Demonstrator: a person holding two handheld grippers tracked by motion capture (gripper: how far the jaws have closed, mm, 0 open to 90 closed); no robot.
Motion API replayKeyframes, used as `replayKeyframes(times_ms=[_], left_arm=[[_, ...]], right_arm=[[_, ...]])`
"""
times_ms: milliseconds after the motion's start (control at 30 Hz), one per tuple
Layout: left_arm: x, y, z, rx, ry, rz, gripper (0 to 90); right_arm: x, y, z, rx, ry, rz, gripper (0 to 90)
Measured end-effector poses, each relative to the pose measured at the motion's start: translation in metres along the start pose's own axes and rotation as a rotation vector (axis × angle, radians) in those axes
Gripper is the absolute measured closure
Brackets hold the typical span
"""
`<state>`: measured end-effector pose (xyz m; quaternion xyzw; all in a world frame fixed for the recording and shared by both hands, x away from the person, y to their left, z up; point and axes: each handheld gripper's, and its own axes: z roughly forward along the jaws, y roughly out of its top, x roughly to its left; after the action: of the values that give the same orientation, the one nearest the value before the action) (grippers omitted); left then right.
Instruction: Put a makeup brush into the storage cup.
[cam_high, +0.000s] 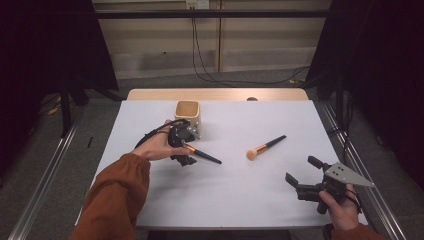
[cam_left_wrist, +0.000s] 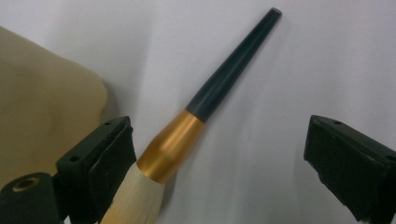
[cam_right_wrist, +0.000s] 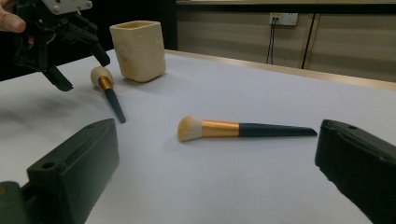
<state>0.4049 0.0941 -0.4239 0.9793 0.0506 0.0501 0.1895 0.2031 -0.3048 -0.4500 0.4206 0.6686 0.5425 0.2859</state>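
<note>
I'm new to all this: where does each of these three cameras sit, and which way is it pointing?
High view: above the person's side, looking forward and down on the white table; both forearms, the left gripper and the right gripper show.
Left gripper view: rides the left gripper, looking down between its open jaws at a brush beside the beige cup.
Right gripper view: rides the right gripper, looking low across the table at a second brush; its own jaws show.
Shared: the right gripper view and high view both show the cup, both brushes and the left gripper.
</note>
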Motion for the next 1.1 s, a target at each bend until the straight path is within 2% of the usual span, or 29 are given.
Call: replayKeyframes(times_ms=[133, 200, 367, 400, 467, 633, 667, 900, 1067, 1100], left_arm=[[0.004, 0.002, 0.003, 0.037, -0.037, 0.046, 8.2], [0.006, 0.003, 0.005, 0.042, -0.037, 0.040, 8.2], [0.012, 0.006, 0.011, 0.088, -0.037, 0.068, 12.0], [0.012, 0.005, 0.012, 0.085, -0.030, 0.056, 12.0], [0.014, 0.005, 0.013, 0.095, -0.037, 0.057, 12.6], [0.017, 0.005, 0.014, 0.122, -0.029, 0.080, 15.4], [0.017, 0.004, 0.015, 0.123, -0.028, 0.069, 15.4], [0.020, 0.003, 0.018, 0.135, -0.048, 0.101, 20.9], [0.023, 0.001, 0.023, 0.148, -0.041, 0.087, 23.3], [0.024, 0.002, 0.023, 0.151, -0.032, 0.104, 24.5]], right_arm=[[0.000, 0.000, 0.000, 0.000, 0.002, 0.001, 0.0], [0.000, 0.000, 0.000, 0.001, 0.000, 0.006, 0.0], [0.000, 0.000, -0.001, -0.002, 0.001, 0.008, 0.0], [0.000, 0.000, -0.001, -0.002, 0.001, 0.007, 0.0], [0.000, 0.000, -0.001, -0.001, 0.000, 0.007, 0.0], [0.000, 0.000, 0.000, 0.000, 0.000, 0.008, 0.0], [0.000, 0.000, 0.000, 0.000, 0.000, 0.007, 0.0], [0.000, 0.000, 0.000, -0.001, 0.001, 0.007, 0.0], [0.000, 0.000, -0.001, 0.001, 0.001, 0.003, 0.0], [0.000, 0.000, -0.001, 0.000, 0.001, 0.004, 0.0]])
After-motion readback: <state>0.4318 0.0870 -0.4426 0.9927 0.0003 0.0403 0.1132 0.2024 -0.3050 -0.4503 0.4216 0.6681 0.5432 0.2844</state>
